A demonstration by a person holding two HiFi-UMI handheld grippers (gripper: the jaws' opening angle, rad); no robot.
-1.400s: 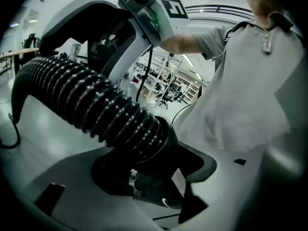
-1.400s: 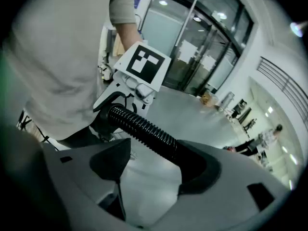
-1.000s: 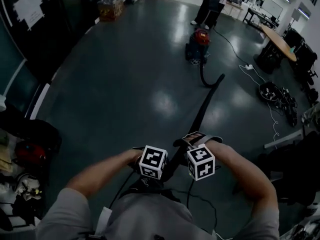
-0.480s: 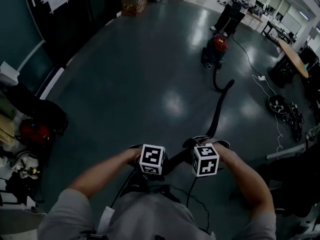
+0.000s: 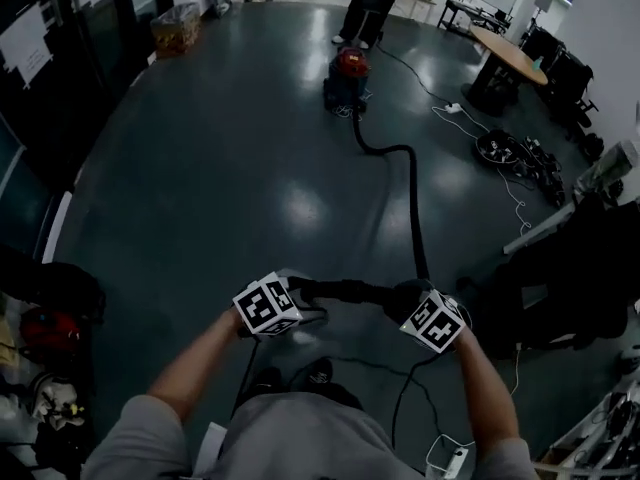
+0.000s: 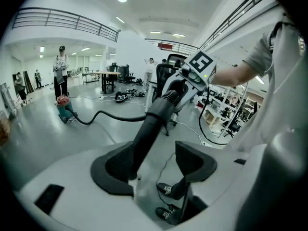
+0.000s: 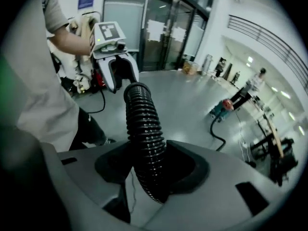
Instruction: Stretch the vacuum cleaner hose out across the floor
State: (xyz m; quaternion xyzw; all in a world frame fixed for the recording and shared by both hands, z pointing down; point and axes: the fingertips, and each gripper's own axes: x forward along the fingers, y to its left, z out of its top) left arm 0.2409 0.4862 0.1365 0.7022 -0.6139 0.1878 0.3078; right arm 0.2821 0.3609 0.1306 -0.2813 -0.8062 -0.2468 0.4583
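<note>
Now closing right gripper (image 7: 153,170) fingers tight on hose (image 5: 413,208), cradling its stiff end between open left gripper (image 6: 156,165) fingers, with vacuum (image 5: 345,76) far off across floor (image 5: 200,148).

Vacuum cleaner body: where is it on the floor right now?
In the head view, the vacuum cleaner sits at top centre on the floor, just before a standing person, its hose trailing back toward the camera.
</note>
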